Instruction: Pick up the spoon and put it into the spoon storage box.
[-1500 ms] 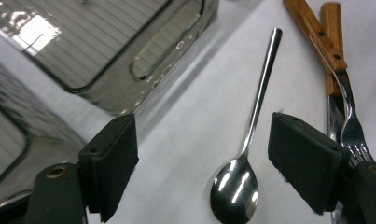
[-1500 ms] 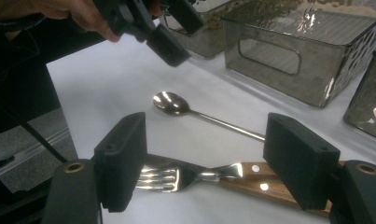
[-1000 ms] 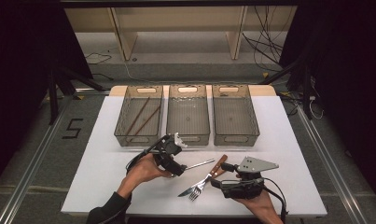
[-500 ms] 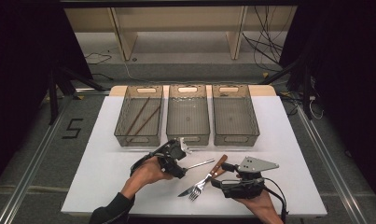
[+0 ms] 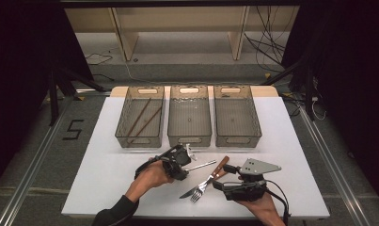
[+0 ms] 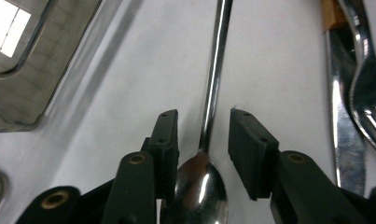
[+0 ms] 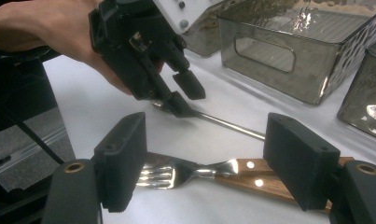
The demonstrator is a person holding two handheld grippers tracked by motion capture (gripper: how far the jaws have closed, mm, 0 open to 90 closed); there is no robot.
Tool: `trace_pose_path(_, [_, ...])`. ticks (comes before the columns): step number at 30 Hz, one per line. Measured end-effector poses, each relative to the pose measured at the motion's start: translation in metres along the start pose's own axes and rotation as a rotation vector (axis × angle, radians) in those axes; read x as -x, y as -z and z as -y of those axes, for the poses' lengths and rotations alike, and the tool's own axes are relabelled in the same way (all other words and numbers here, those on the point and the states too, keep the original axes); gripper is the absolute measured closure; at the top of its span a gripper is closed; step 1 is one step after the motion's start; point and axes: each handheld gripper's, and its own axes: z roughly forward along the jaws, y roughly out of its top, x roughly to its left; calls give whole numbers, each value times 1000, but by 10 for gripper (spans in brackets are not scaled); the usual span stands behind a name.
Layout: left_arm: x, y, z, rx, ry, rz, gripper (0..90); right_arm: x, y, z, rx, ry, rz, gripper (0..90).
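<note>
The fingers of the left gripper [image 6: 203, 140] have just been closing and now straddle the neck of a spoon [image 6: 213, 84], one pad at each side with a thin gap left, so they are apart and not yet pressing on it. The spoon lies flat on the white desk [image 5: 107, 169], its bowl under the gripper and its handle pointing away toward the person's right. In the high view the left gripper [image 5: 180, 162] sits just in front of the middle bin [image 5: 189, 139], tilted down onto the spoon [image 5: 201, 165]. The right gripper [image 7: 204, 163] has its fingers wide apart with nothing clamped; they stand to either side of a fork [image 7: 176, 173] and a wooden-handled knife [image 7: 251, 179], which lie crossed on the desk just beside the spoon. From above, the right gripper [image 5: 227, 176] rests near the desk's front edge, close by the fork [image 5: 202, 186]. Behind them three clear bins stand in a row, and the left bin [image 5: 123, 136] holds a pair of chopsticks [image 5: 142, 120].
</note>
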Motion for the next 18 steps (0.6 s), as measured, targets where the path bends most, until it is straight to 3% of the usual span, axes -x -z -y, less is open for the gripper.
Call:
trace_pose_path(7, [-4, -4, 0, -13, 36, 28, 703, 1, -1, 0, -3, -1, 3, 308])
trace_pose_path(18, [-4, -5, -1, -19, 43, 72, 847, 1, 0, 0, -1, 0, 6, 309])
